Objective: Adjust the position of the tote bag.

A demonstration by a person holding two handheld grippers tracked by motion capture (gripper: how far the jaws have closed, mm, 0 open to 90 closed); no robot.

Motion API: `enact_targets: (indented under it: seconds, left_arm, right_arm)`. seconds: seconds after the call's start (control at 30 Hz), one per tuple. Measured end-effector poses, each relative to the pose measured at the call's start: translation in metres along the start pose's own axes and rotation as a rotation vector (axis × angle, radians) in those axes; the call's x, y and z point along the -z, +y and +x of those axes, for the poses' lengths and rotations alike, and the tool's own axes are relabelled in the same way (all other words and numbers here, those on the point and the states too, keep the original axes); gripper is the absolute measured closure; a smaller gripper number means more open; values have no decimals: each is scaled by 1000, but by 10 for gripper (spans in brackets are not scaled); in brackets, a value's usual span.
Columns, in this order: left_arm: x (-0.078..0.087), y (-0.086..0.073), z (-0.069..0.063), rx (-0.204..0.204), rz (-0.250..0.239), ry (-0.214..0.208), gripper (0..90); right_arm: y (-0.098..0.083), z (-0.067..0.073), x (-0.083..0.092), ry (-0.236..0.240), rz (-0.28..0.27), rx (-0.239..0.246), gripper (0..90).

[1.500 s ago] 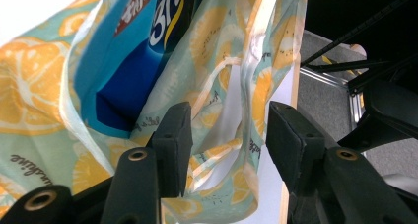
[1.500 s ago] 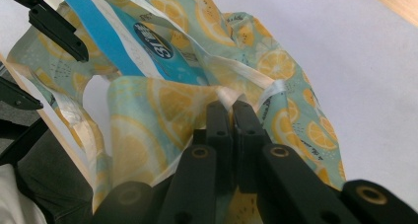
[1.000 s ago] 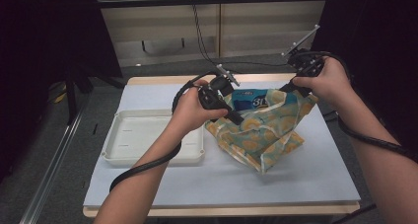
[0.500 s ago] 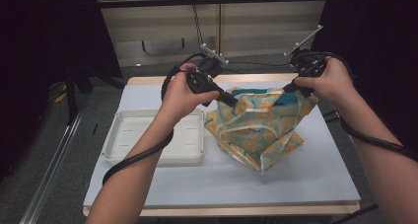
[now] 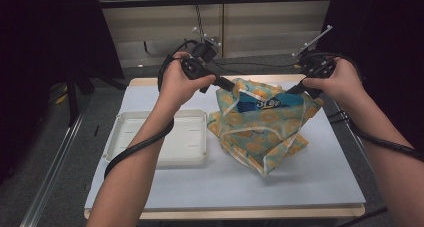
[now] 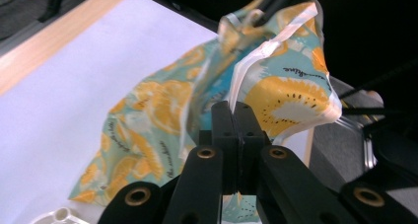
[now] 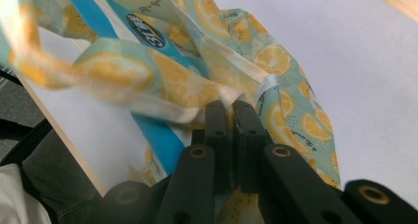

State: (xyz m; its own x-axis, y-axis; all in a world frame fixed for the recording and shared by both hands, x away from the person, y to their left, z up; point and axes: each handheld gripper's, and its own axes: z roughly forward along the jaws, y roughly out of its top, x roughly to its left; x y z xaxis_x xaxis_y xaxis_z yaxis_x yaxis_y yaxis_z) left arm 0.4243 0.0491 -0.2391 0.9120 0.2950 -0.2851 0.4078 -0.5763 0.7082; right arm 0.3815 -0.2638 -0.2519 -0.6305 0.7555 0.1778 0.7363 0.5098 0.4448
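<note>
High view shows a white tray (image 5: 157, 139) left of the bag (image 5: 262, 129) — a blue packet (image 5: 265, 103) sits inside. Left gripper (image 6: 231, 110) and right gripper (image 7: 231, 108) each pinch the bag's rim — mid-table.

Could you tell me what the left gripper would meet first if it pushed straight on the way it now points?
Probably the teal, orange-slice-printed plastic bag itself: the left gripper is already shut on its rim, with the blue package likely just beyond.
</note>
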Motion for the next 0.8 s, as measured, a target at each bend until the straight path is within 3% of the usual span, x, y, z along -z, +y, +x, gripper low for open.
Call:
enact_targets:
  seconds: [0.23,0.27,0.43,0.63,0.8]
  left_arm:
    - [0,2,9,33,-15,45,900]
    - [0,1,11,22,0,51,900]
    - [-8,-3,16,50,10,70,900]
    - [-13,-4,20,30,41,88,898]
    - [-17,-4,22,44,51,101,899]
  right_arm:
    - [-3,-3,2,2,-1,-8,868]
    - [-4,-4,1,-4,0,-4,867]
    - [-6,-6,2,-3,2,-10,868]
    - [-8,-8,3,-8,0,-8,866]
    - [-9,-7,3,-10,-6,-13,867]
